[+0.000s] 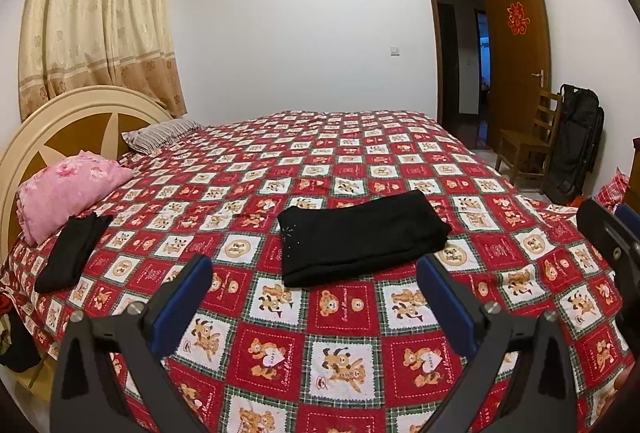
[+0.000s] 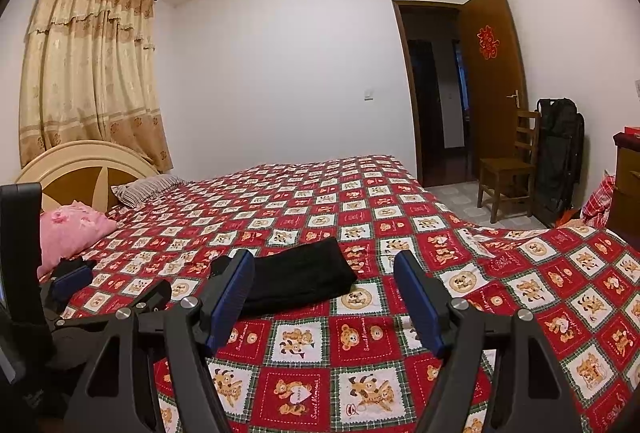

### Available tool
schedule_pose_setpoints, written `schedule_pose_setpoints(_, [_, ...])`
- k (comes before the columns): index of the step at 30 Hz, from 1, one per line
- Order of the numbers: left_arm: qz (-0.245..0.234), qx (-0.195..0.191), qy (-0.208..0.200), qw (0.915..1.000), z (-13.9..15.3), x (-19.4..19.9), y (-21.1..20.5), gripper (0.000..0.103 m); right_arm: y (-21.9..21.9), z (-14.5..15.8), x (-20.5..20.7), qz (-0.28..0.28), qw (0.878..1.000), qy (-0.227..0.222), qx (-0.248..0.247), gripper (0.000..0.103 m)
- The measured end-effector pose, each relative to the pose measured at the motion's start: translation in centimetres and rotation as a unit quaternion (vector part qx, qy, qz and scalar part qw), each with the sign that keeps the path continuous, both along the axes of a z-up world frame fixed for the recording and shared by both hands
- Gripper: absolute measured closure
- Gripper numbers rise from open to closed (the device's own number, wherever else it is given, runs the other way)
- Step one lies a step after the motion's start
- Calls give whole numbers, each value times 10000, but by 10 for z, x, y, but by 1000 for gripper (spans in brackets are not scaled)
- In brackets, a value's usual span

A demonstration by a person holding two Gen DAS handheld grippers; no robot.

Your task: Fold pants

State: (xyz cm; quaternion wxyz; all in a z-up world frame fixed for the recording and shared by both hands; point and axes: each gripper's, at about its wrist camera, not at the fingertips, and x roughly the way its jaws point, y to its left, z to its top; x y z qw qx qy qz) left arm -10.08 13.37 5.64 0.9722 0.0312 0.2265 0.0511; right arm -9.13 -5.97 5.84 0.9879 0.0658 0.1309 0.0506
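Observation:
A pair of black pants (image 1: 360,237) lies folded into a flat rectangle on the red bear-print bedspread (image 1: 304,345); it also shows in the right wrist view (image 2: 296,279). My left gripper (image 1: 316,273) is open and empty, held above the bed just short of the pants. My right gripper (image 2: 326,265) is open and empty, with the pants behind its left finger (image 2: 230,297). The left gripper shows at the left edge of the right wrist view (image 2: 76,281). A second folded black garment (image 1: 72,253) lies by the pink pillow.
A pink pillow (image 1: 68,189) and a striped pillow (image 1: 160,133) lie by the cream headboard (image 1: 60,117). A wooden chair (image 1: 528,141), a black bag (image 1: 576,145) and an open brown door (image 1: 516,53) stand at the right beyond the bed.

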Motion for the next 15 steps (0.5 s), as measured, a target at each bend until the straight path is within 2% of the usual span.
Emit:
schedule_pose_setpoints(4, [126, 185, -105, 9997, 0, -1, -2, 0, 0, 0, -1, -7, 10000, 16, -12, 30])
schedule_pose_setpoints(7, [221, 322, -37, 9992, -1, 3, -3, 0, 0, 0, -1, -19, 10000, 1, -20, 30])
schedule_pose_setpoints(15, [-157, -188, 317, 9992, -8, 10, 4, 0, 1, -1, 0, -3, 10000, 53, -6, 30])
